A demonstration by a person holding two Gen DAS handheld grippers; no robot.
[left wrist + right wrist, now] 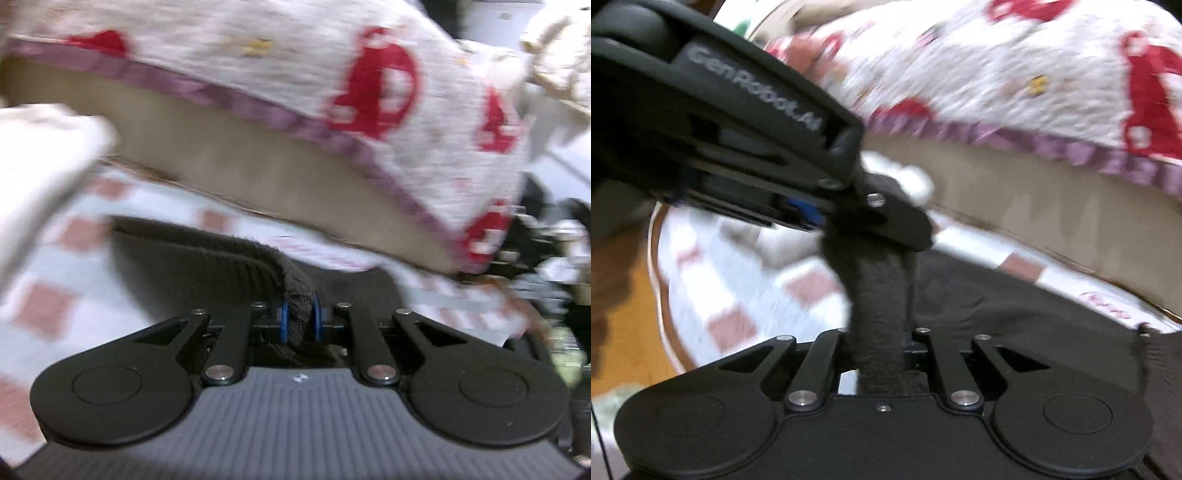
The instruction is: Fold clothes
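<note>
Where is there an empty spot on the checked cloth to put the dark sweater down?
Left of the dark sweater, the checked cloth is bare out to the table's rim. Behind it, the box under the red-patterned blanket crowds things.

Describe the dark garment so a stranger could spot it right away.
Find the table with the red-checked cloth. The dark garment lies on it, below the white blanket with red prints. It is the only dark fuzzy fabric, pinched by both grippers.

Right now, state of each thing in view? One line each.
Left gripper: shut on the dark garment.
Right gripper: shut on the dark garment.
Dark garment: one strip lifted between both grippers, the rest lying on the checked cloth.
Checked cloth: spread flat.
Patterned blanket: draped behind.
</note>
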